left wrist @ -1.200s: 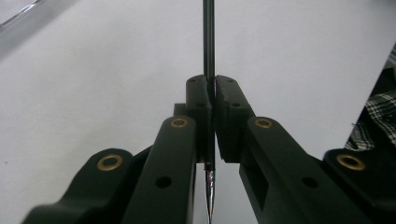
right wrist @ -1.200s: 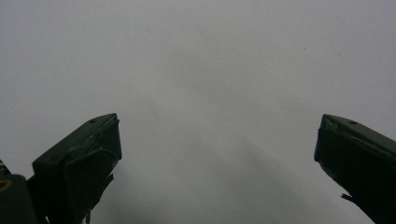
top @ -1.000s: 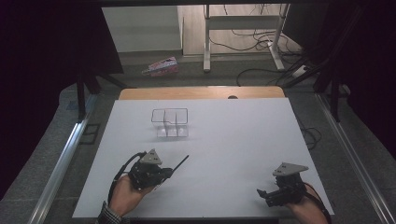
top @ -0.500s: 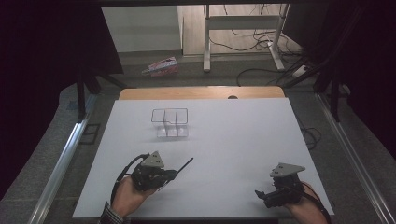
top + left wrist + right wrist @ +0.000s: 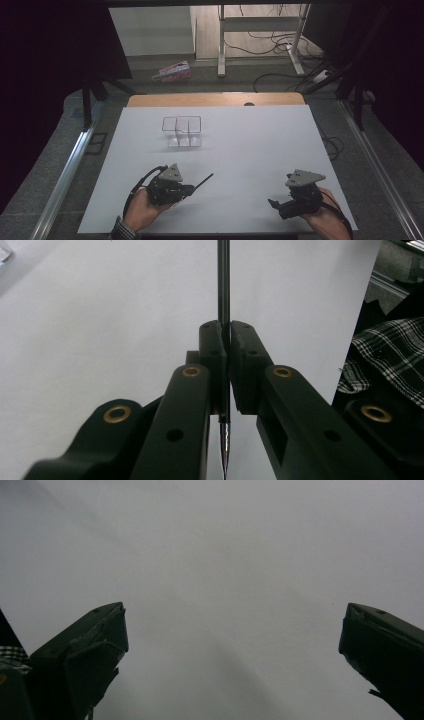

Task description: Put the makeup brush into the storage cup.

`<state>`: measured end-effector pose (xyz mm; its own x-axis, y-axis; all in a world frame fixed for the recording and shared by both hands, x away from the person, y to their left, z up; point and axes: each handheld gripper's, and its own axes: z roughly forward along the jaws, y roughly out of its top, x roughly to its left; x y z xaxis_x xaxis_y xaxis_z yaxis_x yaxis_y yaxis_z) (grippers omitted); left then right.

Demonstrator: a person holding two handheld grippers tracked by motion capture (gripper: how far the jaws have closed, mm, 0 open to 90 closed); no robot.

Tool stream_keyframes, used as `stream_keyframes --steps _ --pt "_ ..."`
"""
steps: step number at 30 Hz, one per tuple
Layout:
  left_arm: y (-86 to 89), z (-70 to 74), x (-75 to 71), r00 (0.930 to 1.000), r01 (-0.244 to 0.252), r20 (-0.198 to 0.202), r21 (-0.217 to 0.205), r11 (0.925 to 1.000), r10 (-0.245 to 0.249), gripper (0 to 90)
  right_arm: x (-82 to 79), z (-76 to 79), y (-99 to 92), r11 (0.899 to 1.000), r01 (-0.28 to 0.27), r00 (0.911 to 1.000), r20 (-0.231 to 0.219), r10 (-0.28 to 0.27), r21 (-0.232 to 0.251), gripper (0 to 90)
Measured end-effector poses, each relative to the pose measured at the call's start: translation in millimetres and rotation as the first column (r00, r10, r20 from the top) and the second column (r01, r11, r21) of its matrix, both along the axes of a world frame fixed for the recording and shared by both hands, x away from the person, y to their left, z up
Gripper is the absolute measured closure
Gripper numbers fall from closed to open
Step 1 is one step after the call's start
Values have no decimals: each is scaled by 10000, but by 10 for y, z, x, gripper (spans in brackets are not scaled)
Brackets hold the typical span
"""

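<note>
Sliding a little toward three o'clock, the left gripper [image 5: 192, 188] is pinching a thin dark pen [image 5: 204, 181]; the right gripper [image 5: 274, 205] is sitting spread wide, and the clear box [image 5: 181, 131] is waiting at twelve

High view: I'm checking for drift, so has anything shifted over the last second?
Nothing visibly changed: the left gripper stays shut on the pen, the right gripper stays open near the table's front edge, and the clear organizer has not moved.
</note>
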<state>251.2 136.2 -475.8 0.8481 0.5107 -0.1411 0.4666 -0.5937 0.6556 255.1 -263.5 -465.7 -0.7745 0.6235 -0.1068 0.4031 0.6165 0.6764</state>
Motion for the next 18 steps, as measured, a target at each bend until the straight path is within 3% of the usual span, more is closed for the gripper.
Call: stream_keyframes --steps 10,18 --pt "-86 10 29 9996 286 49 69 9996 -287 857 29 125 184 9941 -1070 9933 420 1077 -183 0" --pt "-156 15 51 9987 512 78 77 9987 -512 857 83 160 336 9899 -1385 9895 381 1395 -295 0"
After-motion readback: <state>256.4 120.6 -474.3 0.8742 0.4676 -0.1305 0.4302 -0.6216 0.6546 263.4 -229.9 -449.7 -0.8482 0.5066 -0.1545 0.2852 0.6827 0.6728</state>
